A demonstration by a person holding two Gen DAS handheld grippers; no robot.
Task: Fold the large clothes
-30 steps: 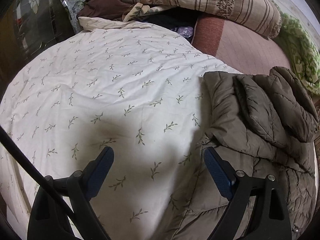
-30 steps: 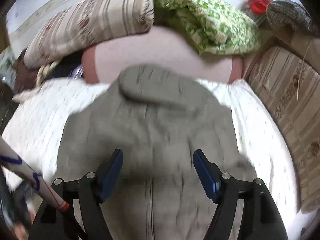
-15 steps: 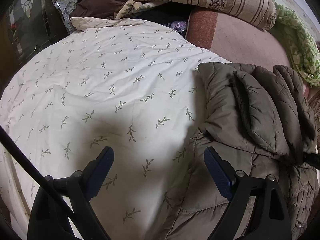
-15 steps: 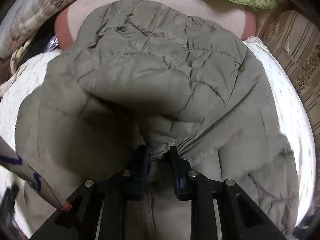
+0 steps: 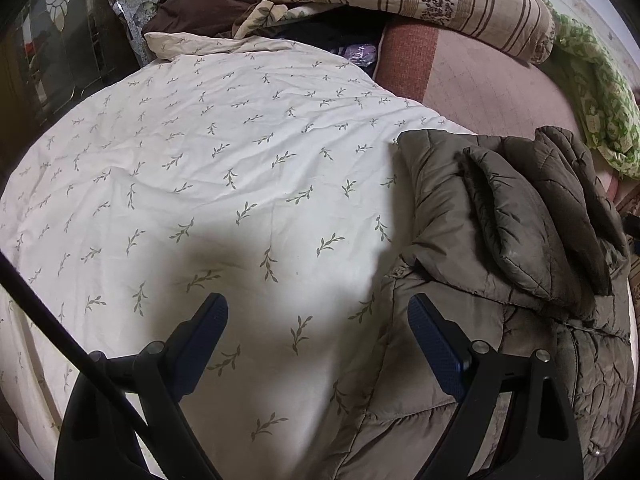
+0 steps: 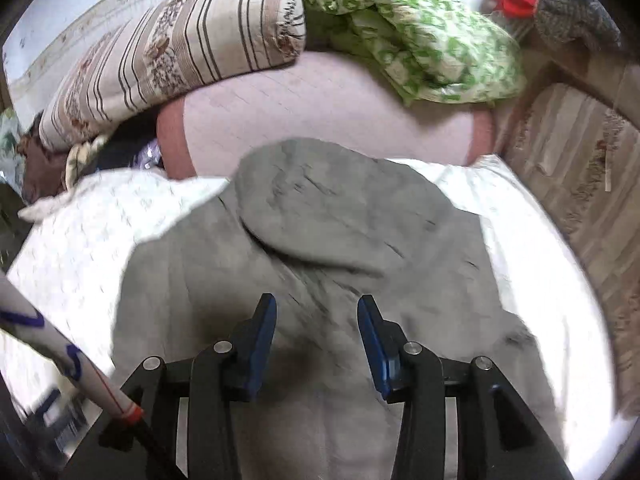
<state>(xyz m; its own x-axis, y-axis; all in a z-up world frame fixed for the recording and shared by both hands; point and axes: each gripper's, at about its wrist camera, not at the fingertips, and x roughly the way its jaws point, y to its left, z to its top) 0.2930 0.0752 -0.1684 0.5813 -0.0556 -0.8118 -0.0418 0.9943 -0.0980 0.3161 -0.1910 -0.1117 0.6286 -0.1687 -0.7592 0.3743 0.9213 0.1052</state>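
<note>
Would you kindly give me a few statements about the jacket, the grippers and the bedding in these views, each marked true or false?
1. The left gripper is open and holds nothing. True.
2. The right gripper is clamped on the jacket. False: its jaws stand apart, holding nothing.
3. The jacket lies on a leaf-print quilt. True.
4. The green patterned blanket covers the jacket. False: it lies apart, beyond it, beside the striped pillow.
</note>
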